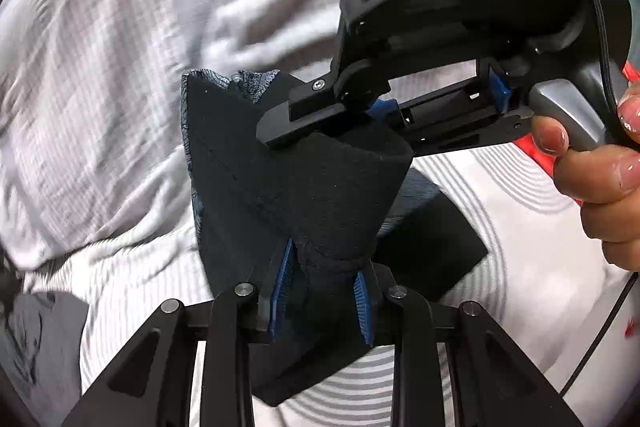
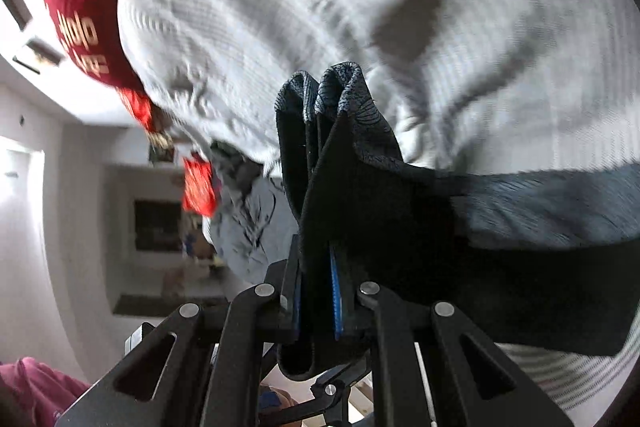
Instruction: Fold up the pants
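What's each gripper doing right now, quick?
Left gripper: shut on the pants.
Right gripper: shut on the pants too.

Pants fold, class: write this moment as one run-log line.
step: carrying | left gripper: shut on dark pants | right gripper: shut on dark pants | below: pale striped bedding | fold: not yet laid

"DAS" — white letters on the right tongs [image 1: 384, 107] body.
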The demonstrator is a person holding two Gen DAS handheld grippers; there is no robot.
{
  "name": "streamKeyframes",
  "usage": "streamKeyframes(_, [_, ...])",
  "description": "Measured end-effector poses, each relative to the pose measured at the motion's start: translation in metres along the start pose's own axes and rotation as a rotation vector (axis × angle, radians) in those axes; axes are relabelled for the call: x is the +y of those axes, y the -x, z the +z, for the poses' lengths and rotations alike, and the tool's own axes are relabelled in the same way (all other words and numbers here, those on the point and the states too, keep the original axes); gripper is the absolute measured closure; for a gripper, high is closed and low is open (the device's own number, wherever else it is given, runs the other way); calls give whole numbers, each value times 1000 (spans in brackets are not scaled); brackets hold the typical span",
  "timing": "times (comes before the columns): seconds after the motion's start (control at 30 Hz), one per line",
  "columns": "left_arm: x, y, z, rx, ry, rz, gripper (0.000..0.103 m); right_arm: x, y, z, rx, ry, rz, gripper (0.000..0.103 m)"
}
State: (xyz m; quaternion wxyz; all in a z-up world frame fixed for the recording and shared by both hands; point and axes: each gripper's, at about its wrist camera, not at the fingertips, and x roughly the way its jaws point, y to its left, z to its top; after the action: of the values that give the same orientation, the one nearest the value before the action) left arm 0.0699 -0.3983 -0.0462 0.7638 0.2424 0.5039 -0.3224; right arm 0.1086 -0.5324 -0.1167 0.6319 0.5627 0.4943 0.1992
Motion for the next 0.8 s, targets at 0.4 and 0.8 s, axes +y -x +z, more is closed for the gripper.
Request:
streamKeyframes(0.4, [-109, -63, -1, 122, -190, -45, 73, -126, 78, -32, -140, -219, 8, 91])
streamKeyframes(0.8, [-140, -91, -28, 219, -337, 45, 73, -180, 63, -45, -113, -324, -42, 91])
